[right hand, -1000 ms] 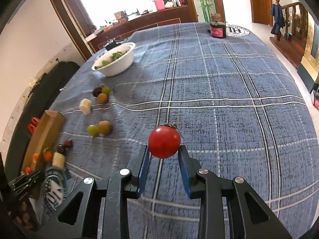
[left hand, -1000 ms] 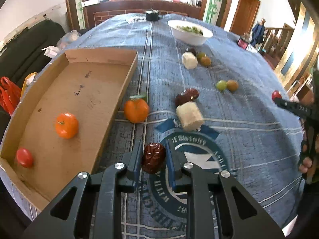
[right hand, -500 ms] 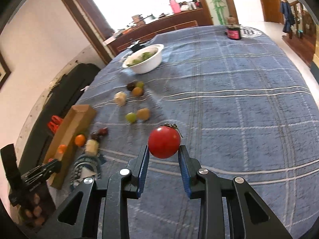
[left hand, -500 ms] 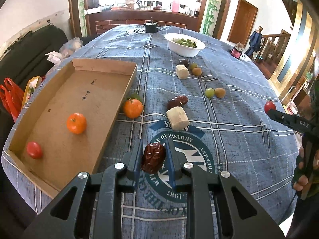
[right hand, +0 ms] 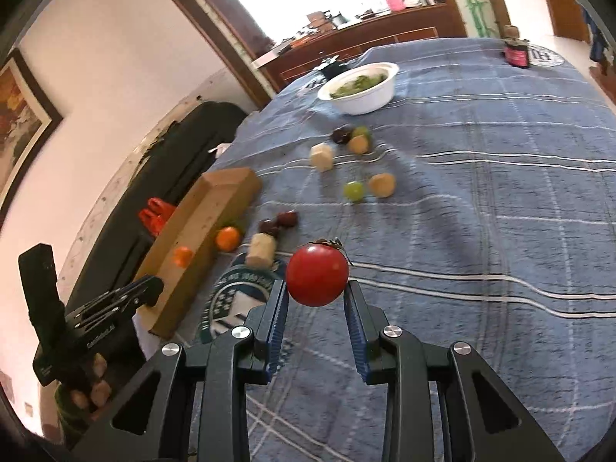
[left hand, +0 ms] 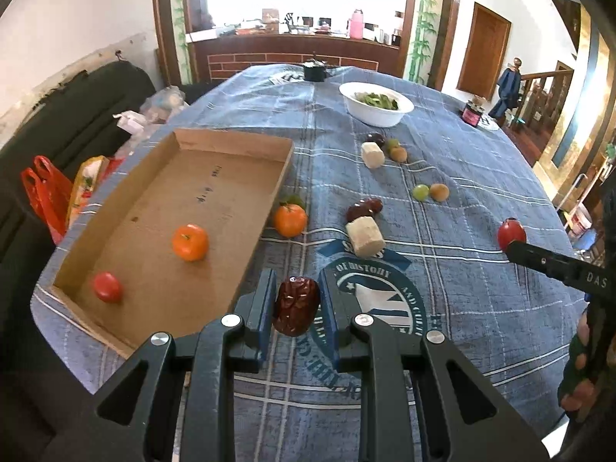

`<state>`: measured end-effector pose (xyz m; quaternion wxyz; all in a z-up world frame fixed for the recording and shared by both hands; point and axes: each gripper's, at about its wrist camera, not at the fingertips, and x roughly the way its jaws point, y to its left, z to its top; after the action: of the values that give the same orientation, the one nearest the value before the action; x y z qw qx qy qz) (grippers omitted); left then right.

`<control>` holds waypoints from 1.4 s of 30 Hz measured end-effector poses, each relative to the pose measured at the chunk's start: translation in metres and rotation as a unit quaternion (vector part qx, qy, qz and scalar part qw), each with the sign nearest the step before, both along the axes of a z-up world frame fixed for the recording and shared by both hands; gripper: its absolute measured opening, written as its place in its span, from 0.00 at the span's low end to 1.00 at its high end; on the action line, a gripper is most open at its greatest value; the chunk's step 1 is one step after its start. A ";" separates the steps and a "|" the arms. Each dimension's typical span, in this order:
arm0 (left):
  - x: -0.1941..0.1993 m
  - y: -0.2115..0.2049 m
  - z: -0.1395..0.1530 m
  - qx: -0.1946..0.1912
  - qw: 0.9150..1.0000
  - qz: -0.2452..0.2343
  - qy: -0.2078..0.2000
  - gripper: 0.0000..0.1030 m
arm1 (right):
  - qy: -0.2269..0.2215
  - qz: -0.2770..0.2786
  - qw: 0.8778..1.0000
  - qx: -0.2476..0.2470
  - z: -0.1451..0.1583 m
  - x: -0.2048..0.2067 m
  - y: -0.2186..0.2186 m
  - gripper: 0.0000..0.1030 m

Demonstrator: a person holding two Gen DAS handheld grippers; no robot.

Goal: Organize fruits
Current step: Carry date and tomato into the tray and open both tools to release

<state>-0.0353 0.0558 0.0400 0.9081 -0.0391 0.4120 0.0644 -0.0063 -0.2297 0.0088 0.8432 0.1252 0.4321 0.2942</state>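
My left gripper (left hand: 295, 300) is shut on a dark red date (left hand: 295, 305), held above the tablecloth just right of the cardboard tray (left hand: 231, 142). The tray holds an orange (left hand: 189, 242) and a small tomato (left hand: 107, 287). My right gripper (right hand: 316, 288) is shut on a red tomato (right hand: 316, 274) above the table; it also shows in the left wrist view (left hand: 511, 233). Loose on the cloth lie an orange (left hand: 290, 219), two dates (left hand: 364, 208), two pale cut chunks (left hand: 365, 235), a green grape (left hand: 420, 191) and several small round fruits.
A white bowl of greens (left hand: 376, 103) stands at the far middle of the table, with a dark jar (left hand: 472, 112) to its right and a black pot (left hand: 315, 71) at the far edge. A dark sofa with red bags (left hand: 42, 192) lies left of the table.
Both grippers have risen and pulled back from the table with their fruits still held. The right gripper has swung left toward the tray.
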 end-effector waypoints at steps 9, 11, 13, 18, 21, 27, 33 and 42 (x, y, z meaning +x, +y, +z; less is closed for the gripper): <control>-0.007 0.020 0.011 0.018 0.999 0.032 -0.014 0.20 | -0.007 0.035 0.999 0.007 0.013 -0.009 0.030 0.30; -0.008 0.026 0.013 0.021 0.999 0.040 -0.016 0.20 | -0.010 0.043 0.999 0.006 0.015 -0.010 0.037 0.30; -0.009 0.031 0.013 0.021 0.999 0.046 -0.017 0.20 | -0.012 0.050 0.999 0.005 0.018 -0.011 0.046 0.30; -0.012 0.043 0.014 0.024 0.998 0.059 -0.019 0.20 | -0.017 0.067 0.998 0.004 0.024 -0.014 0.065 0.30; -0.013 0.049 0.014 0.027 0.997 0.067 -0.020 0.20 | -0.019 0.077 0.997 0.003 0.026 -0.014 0.076 0.30; -0.015 0.062 0.014 0.032 0.996 0.082 -0.024 0.20 | -0.023 0.097 0.995 0.001 0.029 -0.014 0.098 0.29; -0.016 0.078 0.012 0.029 0.995 0.095 -0.024 0.20 | -0.028 0.116 0.993 0.001 0.033 -0.013 0.121 0.29; -0.018 0.120 0.013 0.016 0.991 0.132 -0.028 0.20 | -0.029 0.143 0.989 0.008 0.036 -0.001 0.156 0.29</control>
<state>-0.0532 0.1761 0.0529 0.9031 -0.0801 0.3770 0.1895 -0.0074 -0.0733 0.0444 0.8039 0.0606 0.4181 0.4188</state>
